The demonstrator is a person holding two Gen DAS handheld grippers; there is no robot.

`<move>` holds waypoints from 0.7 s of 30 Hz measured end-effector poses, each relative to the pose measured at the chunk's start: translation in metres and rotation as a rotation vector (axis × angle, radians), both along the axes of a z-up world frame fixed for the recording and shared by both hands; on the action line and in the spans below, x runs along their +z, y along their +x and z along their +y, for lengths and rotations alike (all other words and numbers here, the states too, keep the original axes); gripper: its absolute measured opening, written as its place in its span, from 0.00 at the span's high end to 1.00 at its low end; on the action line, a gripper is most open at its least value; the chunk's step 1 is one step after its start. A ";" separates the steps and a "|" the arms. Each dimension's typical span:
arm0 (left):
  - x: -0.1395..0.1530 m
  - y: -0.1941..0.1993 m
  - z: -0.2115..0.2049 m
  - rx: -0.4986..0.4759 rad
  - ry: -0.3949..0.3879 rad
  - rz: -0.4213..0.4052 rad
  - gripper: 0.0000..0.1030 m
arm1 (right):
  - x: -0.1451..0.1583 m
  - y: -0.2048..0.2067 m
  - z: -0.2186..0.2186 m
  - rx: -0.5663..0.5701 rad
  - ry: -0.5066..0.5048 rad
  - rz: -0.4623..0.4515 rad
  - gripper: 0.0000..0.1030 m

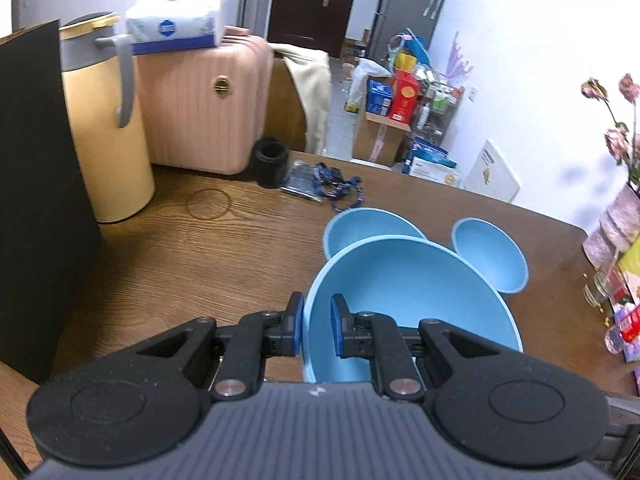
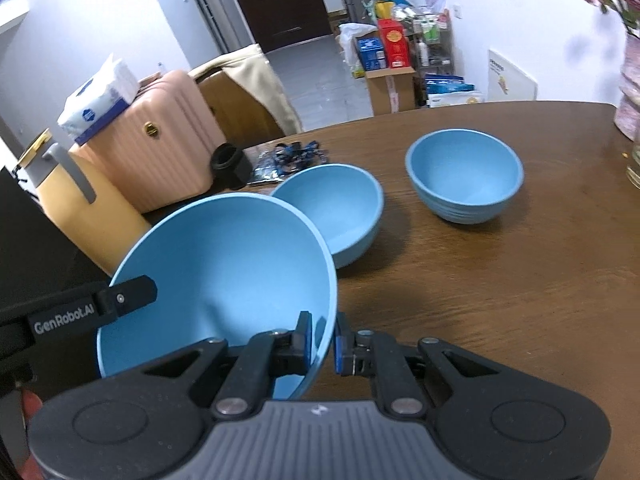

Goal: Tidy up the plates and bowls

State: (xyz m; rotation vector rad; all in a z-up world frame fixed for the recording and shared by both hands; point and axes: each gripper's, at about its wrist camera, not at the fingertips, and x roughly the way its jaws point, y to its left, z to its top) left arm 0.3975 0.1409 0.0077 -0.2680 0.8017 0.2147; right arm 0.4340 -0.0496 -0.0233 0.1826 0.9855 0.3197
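A large light-blue bowl hangs tilted just above the brown table, gripped from both sides. My left gripper is shut on its left rim, one pad inside and one outside. My right gripper is shut on the right rim the same way. The left gripper's finger shows at the bowl's far rim in the right wrist view. Two smaller blue bowls stand on the table beyond: a medium bowl right behind the held one, and a small bowl further right.
A yellow thermos jug, a pink case with a tissue pack, a black cup and a blue lanyard line the far left. A black board stands left. A flower vase stands at the right edge.
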 end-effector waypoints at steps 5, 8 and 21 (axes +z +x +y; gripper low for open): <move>-0.001 0.002 -0.026 -0.043 -0.001 0.001 0.86 | 0.000 -0.006 -0.028 -0.039 0.000 -0.001 0.90; -0.002 0.004 -0.043 -0.071 -0.002 0.002 0.86 | 0.000 -0.011 -0.046 -0.067 -0.001 -0.002 0.90; -0.012 0.011 -0.113 -0.190 -0.008 0.013 0.86 | -0.009 -0.024 -0.119 -0.182 -0.010 0.004 0.90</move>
